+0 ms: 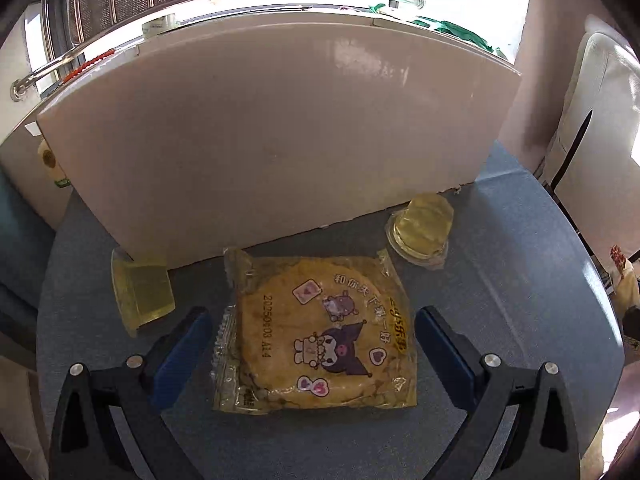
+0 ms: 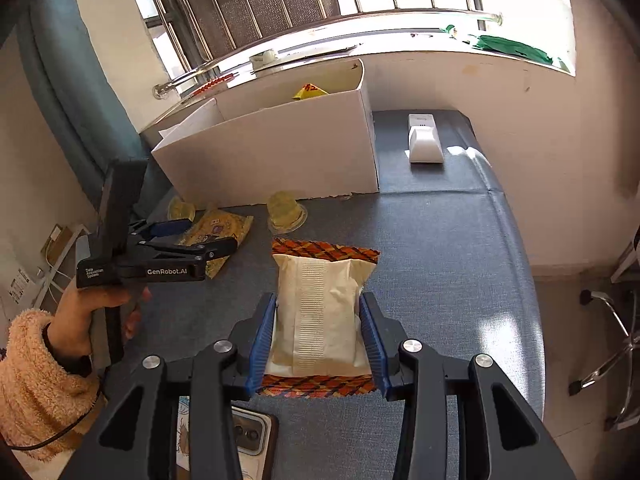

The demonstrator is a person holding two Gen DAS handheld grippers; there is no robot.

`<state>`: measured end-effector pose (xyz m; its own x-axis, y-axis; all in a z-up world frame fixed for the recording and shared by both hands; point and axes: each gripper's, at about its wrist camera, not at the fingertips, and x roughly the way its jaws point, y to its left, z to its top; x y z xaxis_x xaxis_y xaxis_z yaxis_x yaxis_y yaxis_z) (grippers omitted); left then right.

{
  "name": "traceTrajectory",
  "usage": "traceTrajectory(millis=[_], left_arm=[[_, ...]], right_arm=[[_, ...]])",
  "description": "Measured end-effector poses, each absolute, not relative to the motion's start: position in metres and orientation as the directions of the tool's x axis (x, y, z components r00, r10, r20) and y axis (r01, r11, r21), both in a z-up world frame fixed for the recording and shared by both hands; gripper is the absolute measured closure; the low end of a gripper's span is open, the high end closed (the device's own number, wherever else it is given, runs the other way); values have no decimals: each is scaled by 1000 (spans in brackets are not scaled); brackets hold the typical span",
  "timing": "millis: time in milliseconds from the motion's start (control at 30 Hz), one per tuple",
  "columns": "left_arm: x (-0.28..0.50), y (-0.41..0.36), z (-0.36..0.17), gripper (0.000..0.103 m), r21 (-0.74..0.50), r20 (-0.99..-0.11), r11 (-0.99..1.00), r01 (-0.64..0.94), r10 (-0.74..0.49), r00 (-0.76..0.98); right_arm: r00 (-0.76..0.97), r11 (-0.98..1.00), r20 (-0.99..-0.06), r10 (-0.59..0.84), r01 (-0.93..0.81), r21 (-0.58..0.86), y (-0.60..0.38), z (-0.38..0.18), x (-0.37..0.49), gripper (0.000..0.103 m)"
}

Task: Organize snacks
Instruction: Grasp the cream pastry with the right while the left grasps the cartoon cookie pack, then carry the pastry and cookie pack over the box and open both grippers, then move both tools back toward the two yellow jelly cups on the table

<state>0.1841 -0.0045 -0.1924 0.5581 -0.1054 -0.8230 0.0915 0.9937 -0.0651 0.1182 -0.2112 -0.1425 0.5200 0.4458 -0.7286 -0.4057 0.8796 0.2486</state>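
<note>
A yellow cake packet with cartoon print (image 1: 320,332) lies flat on the blue-grey table, in front of a white cardboard box (image 1: 260,140). My left gripper (image 1: 312,356) is open, its blue pads on either side of the packet without touching it. Two yellow jelly cups lie beside the packet, one at left (image 1: 140,292) and one at right (image 1: 422,232). My right gripper (image 2: 320,340) is shut on a white snack bag with orange patterned ends (image 2: 320,312). The left gripper (image 2: 188,240), cake packet (image 2: 220,228) and box (image 2: 280,148) also show in the right wrist view.
A yellow packet (image 2: 310,90) lies inside the box. A white device (image 2: 424,140) rests on the table right of the box. A phone (image 2: 252,436) lies near the front edge. A window sill runs behind. A chair base (image 2: 608,344) stands at right.
</note>
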Motion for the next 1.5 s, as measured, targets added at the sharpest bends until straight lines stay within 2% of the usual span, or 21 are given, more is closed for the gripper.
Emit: traceTrajectory(millis=[67,200,233,467,733,933,1133,1200,1267,1333,1367,1400,1500], left_arm=[[185,-1,-196,0,-79,-828,994,76,-108,551],[176,-6,-192,23,-50,-810,989,138,-121,574],[173,-6,-190,24,-65,-807,988,140,-134,574],[137,10,-152,24,-166,-733,977,137,-215,645],[125,34,-74,24,-206,-594,967,148,-244,766],[164,65,-30,24,-247,-519,960,132,-246,819],[230,91,-12,24,-305,-517,947,100,-253,818],[251,89,-12,24,-290,-524,952,92,-239,818],[266,87,-12,22,-269,-532,958,99,-233,814],[274,86,-15,0,-251,-548,965,78,-207,811],[276,88,-17,0,-251,-557,965,74,-207,805],[274,89,-20,0,-252,-566,965,65,-202,800],[268,94,-26,0,-252,-572,966,53,-193,797]], right_arm=[[527,878,-723,447,-412,243,-213,-141,118,57],[517,878,-727,453,-403,260,-214,-144,120,57],[514,874,-725,459,-406,265,-212,-144,120,57],[495,848,-710,501,-447,286,-196,-141,121,57],[505,793,-626,595,-495,355,-170,-102,155,57],[519,777,-588,620,-512,368,-138,-63,213,57],[549,814,-608,573,-470,343,-104,-48,288,57],[538,805,-607,585,-480,350,-95,-48,308,57],[566,836,-625,538,-456,306,-90,-50,321,51],[541,840,-656,526,-451,302,-87,-53,333,40],[526,831,-656,542,-450,326,-88,-55,336,11],[522,831,-657,544,-444,335,-91,-56,336,0],[564,848,-647,513,-451,279,-97,-57,325,0]])
